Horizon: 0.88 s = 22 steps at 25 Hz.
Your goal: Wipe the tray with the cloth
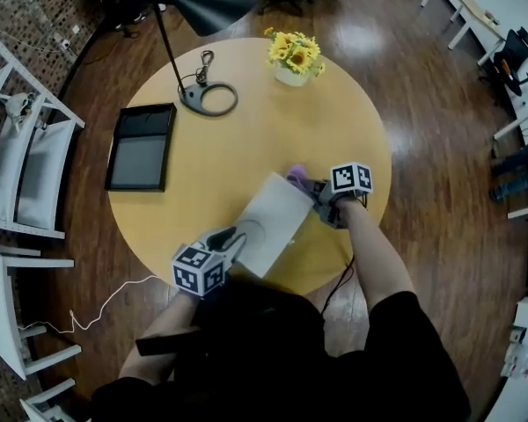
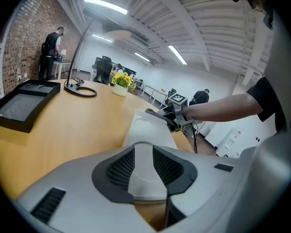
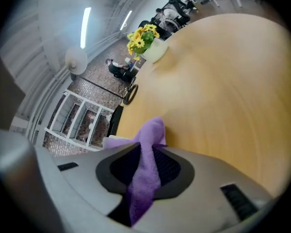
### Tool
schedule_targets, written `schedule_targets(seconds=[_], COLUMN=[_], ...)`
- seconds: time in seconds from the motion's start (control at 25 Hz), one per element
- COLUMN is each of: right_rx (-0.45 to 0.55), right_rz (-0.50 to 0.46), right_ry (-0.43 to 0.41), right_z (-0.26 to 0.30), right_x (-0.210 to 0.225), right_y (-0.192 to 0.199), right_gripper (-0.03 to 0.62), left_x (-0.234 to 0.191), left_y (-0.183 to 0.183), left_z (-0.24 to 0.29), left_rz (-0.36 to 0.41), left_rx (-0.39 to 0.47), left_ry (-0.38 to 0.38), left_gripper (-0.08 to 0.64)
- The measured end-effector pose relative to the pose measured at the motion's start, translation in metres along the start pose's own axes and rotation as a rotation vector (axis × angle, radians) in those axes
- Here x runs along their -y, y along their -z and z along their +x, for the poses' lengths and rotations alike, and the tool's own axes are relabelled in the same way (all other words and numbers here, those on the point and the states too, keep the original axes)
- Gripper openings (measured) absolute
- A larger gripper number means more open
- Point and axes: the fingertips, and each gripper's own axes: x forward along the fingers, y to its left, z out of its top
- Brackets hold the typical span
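On the left, the left gripper (image 1: 236,237) is pinching the near edge of the white flat rectangular tray (image 1: 277,216), and that edge is filling the gap between its pads. The tray is lying slantwise on the near part of the round yellow wooden table (image 1: 246,143), just in front of the person. For the wipe to go well, this grip probably needs to be bracing the tray flat against the tabletop, so the tray is not sliding or tipping under the strokes.

On the right, the right gripper (image 1: 315,192) is clamping the purple fleecy cloth (image 1: 297,178), with a fold sticking out past its jaws at the tray's far right corner. Judging from this, the loose fold should be going down onto the white surface rather than the jaw tips. The strokes should be running from that far corner toward the held edge, overlapping, with light pressure.

At far left, the black shallow rectangular object (image 1: 141,148) is showing too little detail to tell whether it is a second tray or a screen. No view is showing whether the white tray is resting fully on the table or is slightly raised. Whether the cloth is already touching the tray cannot be told. The right gripper view is blurring, and the person's body is covering the table's near rim.
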Motion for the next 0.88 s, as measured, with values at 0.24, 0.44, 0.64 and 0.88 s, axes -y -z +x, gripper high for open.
schedule_targets(seconds=[0.24,0.44,0.64,0.88], right_rx=[0.218,0.402,0.557,0.379], right_rz=[0.132,0.286,0.372,0.264], right_ry=[0.041,0.082,0.095,0.099], right_z=[-0.035,-0.057,-0.067,-0.054], right_x=[0.030,0.046,0.041,0.012], right_y=[0.016,0.038,0.066,0.116], right_gripper=[0.075,0.075,0.075,0.075], left_x=[0.008,0.003,0.009,0.009], left_y=[0.004,0.006,0.003,0.000], left_z=[0.004,0.004,0.002,-0.001], left_rz=[0.062,0.024,0.038,0.013], left_rx=[-0.039,-0.048,-0.021,-0.006], left_ry=[0.074,0.105,0.130,0.155], left_gripper=[0.111,0.110,0.110,0.110])
